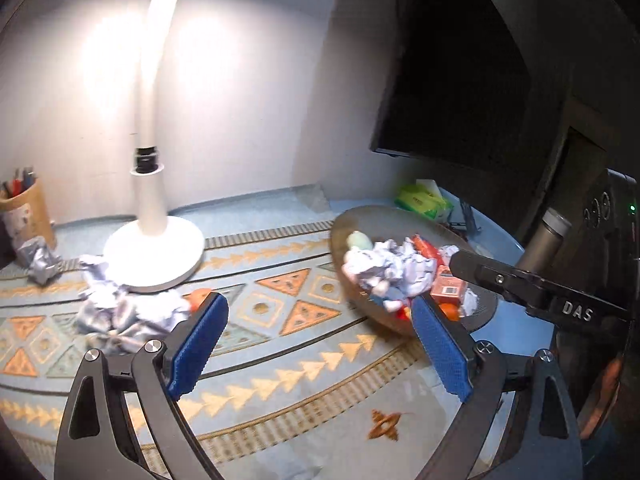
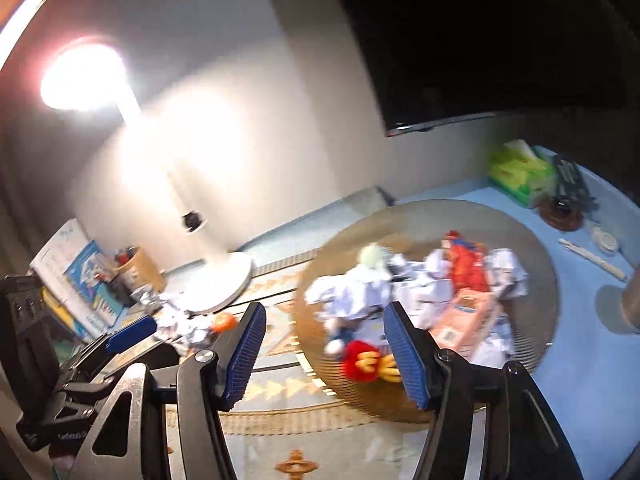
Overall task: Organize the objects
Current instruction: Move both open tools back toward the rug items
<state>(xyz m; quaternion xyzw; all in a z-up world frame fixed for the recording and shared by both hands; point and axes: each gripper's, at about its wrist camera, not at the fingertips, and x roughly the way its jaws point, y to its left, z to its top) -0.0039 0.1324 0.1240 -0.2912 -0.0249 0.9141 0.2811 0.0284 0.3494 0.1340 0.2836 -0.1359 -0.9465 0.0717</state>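
**Crumpled paper and small items: some in the tray, some loose by the lamp**

The round woven tray sits on the patterned table mat, to the right of the white lamp base. Inside it you have a heap of crumpled paper, an orange carton, a red snack packet, a pale green egg-shaped object and a red item with yellow markings near the tray's front edge.

More crumpled paper lies outside the tray: a loose pile sits right in front of the lamp base, with a small orange object beside it, and another grey wad rests by the pen holder at the far left.

Your left gripper has its blue pads spread wide, with nothing between them; only the mat shows in the gap. Its right finger overlaps the tray's near edge in the left wrist view, and whether it touches the contents you cannot tell.

Your right gripper stands partly open above the tray's near-left rim. The paper and the red item show in the gap between its pads, yet the pads do not press on anything.

A green tissue pack sits behind the tray under a dark screen. Both views are blurred.
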